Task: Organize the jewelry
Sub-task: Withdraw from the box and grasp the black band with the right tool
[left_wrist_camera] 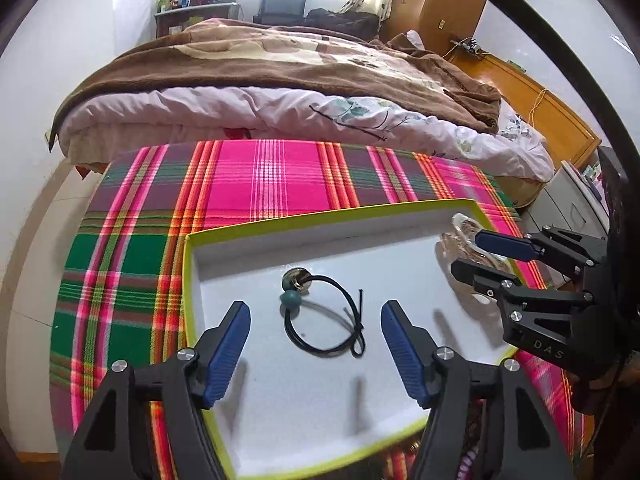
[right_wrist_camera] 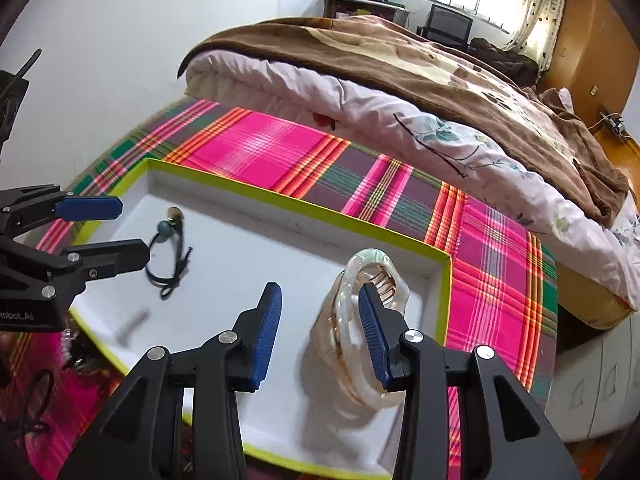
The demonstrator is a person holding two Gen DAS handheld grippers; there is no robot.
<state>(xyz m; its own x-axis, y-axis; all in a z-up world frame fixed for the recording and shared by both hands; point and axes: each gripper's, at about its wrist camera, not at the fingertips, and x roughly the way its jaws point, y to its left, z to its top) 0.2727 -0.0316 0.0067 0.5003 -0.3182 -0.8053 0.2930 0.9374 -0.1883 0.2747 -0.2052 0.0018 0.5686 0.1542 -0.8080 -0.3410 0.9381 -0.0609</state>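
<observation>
A shallow white box with a lime-green rim lies on a plaid cloth. A black hair tie with a teal bead and gold charm lies inside it. My left gripper is open above the box, fingers either side of the hair tie, not touching it. A pearly beige claw hair clip stands in the box's right part. My right gripper is open; its right finger rests against the clip, the left finger apart from it.
The pink, green and orange plaid cloth covers the table. A bed with a brown blanket stands right behind it. Dark cords and jewelry lie on the cloth at the near left. White drawers stand at right.
</observation>
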